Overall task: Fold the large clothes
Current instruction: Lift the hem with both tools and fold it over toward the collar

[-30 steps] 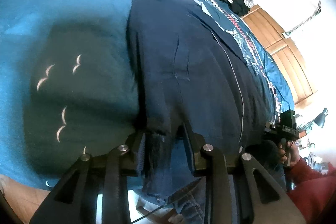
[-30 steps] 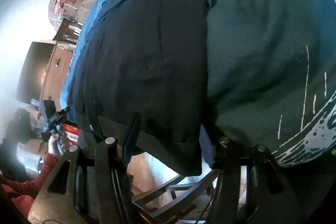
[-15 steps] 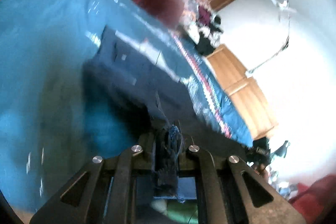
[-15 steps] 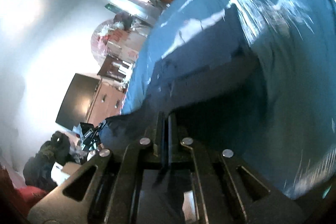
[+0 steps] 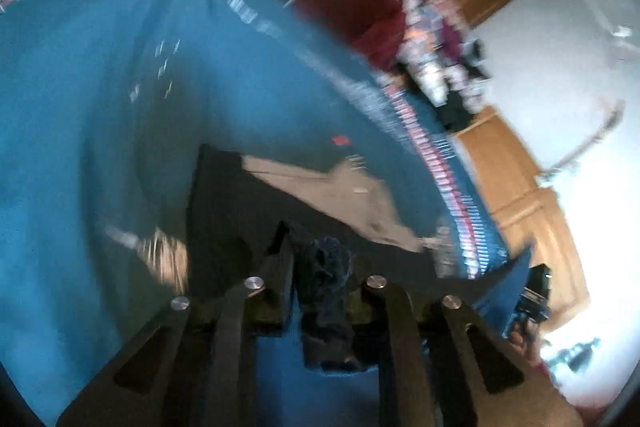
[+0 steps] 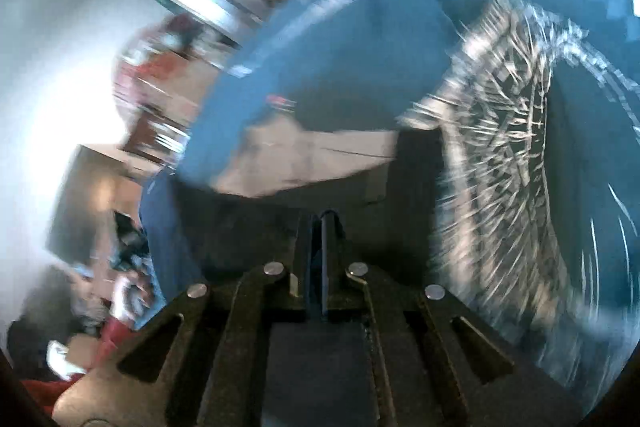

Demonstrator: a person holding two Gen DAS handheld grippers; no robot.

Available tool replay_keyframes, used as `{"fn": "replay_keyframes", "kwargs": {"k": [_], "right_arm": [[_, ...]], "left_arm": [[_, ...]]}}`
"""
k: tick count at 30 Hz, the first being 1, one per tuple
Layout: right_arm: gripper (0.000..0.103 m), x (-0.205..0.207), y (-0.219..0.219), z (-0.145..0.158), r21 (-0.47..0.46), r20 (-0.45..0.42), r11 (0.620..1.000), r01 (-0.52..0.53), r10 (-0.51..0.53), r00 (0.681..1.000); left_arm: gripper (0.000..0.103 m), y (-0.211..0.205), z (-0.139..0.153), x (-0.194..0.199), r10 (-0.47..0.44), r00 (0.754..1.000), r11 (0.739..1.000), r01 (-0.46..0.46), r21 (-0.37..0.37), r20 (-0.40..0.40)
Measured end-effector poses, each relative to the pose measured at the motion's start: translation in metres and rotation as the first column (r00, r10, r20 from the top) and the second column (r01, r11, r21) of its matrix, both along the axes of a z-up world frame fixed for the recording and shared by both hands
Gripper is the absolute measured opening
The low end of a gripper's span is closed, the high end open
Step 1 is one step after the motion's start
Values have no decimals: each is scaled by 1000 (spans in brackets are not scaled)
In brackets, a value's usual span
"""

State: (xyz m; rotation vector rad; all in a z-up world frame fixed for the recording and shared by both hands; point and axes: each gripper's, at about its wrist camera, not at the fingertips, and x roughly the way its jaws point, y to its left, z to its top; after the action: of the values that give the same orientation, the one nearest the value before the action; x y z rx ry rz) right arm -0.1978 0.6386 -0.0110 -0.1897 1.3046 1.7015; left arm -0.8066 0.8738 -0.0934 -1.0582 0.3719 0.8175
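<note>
Gripping now: left hand-held gripper (image 5: 320, 267) clamped on a bunched, frayed wad of the dark navy garment (image 5: 224, 211); right hand-held gripper (image 6: 322, 227) pressed together on a thin flat edge of the same cloth.
Garment place: lifted at the near edge, hanging from both grips above the blue bedspread (image 5: 100, 87); far part folded over or draped on the bedspread, pale inner lining (image 5: 332, 191) turned up; exact lie blurred by motion.
Handling, near edge: soft and limp, sagging between the two grips; likely of middling weight for so large a piece, judged from the thick bunch in the left grip.
Grip quality: left bite deep and bulky, probably secure; right bite thin, on a hem or single layer, likelier to slip if tugged hard.
Where to hold: corners or hem ends, well apart along one edge, kept taut so the span falls straight; seams and waistband-like bands stiffer and safer than plain cloth.
Risk: frayed threads at the left grip snagging; lining sliding against the bedspread and skewing the fold.
Beyond the bedspread: white patterned motif (image 6: 516, 131) on its surface, red bordered trim (image 5: 436, 163) at its far side, wooden wardrobe (image 5: 516, 187) past that.
</note>
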Motion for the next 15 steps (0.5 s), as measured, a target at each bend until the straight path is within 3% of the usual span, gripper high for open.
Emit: {"fn": "replay_keyframes", "kwargs": {"k": [2, 3, 4, 10, 11, 12, 13, 14, 15], "right_arm": [[7, 1, 18, -36, -102, 17, 995, -12, 13, 1000], [7, 1, 20, -47, -120, 20, 993, -12, 15, 1000], [7, 2, 20, -51, -116, 20, 993, -15, 18, 1000], [7, 7, 12, -41, -86, 11, 996, -2, 3, 1000], [12, 10, 8, -32, -54, 16, 998, 19, -18, 1000], [23, 13, 2, -22, -17, 23, 999, 48, -48, 999], [60, 17, -1, -17, 8, 11, 997, 73, -73, 997], [82, 21, -8, -10, 36, 8, 993, 111, -112, 994], [83, 22, -13, -3, 62, 46, 988, 144, -147, 988]], "left_arm": [[32, 38, -60, 21, -4, 996, 991, -8, -132, -92], [31, 45, -76, 26, 1, 996, 989, -14, -148, -87], [31, 47, -75, 27, 12, 997, 993, -20, -113, -71], [41, 42, -67, 25, -17, 998, 996, 11, -85, -67], [43, 41, -65, 25, -8, 997, 997, 2, -81, -71], [49, 39, -60, 24, 5, 997, 997, -11, -75, -76], [53, 37, -57, 23, 17, 997, 997, -22, -69, -76], [56, 32, -53, 23, 21, 997, 998, -26, -63, -80], [66, 30, -49, 23, 27, 995, 998, -33, -55, -99]]}}
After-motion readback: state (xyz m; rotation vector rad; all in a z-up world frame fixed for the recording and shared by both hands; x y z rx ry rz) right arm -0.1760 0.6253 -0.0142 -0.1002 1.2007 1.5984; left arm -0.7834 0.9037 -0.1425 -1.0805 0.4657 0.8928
